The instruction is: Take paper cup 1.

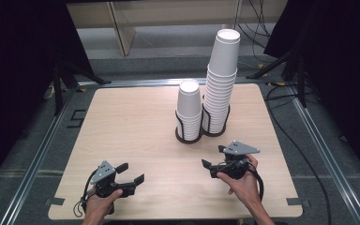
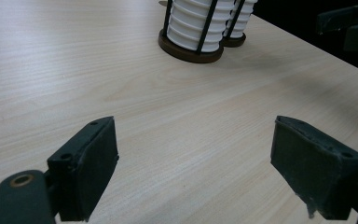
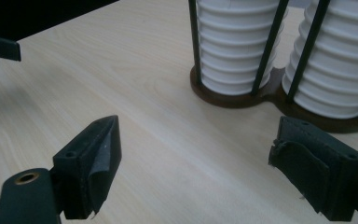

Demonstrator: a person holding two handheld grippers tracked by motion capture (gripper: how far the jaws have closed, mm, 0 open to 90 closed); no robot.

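White paper cups in two stacks, parked in a dark wire holder [image 1: 189, 137] on the worktop [image 1: 136, 122]: short stack [image 1: 189, 110] and tall stack [image 1: 222, 79] side by side, touching or near enough. From the right gripper [image 1: 212, 156], dead ahead and a bit over toward the right-hand jaw, close. From the left gripper [image 1: 132, 172], well ahead and far off, roughly on the centre line between the jaws. Both sets of jaws spread apart, nothing between them, nothing touched, just bare wood underneath.

Stuff to worry about, purely guessing from the layout:

- Going in low with the right jaws. Wire uprights right in the way down there, so easy to snag one and drag or rock the whole holder instead of grabbing a cup.
- Pinching too hard. Thin paper, so likely to crumple or go oval, then jam in the cup below.
- Grabbing the top cup and lifting two or three nested ones along with it. Very tightly nested, by the look of the rims.
- Bumping the tall stack sideways. Way above the wire, so nothing up there to stop a lean or a topple onto the short one.
- Crossing paths. Left jaws far back, so no obvious clash yet, but worth keeping apart near the holder.
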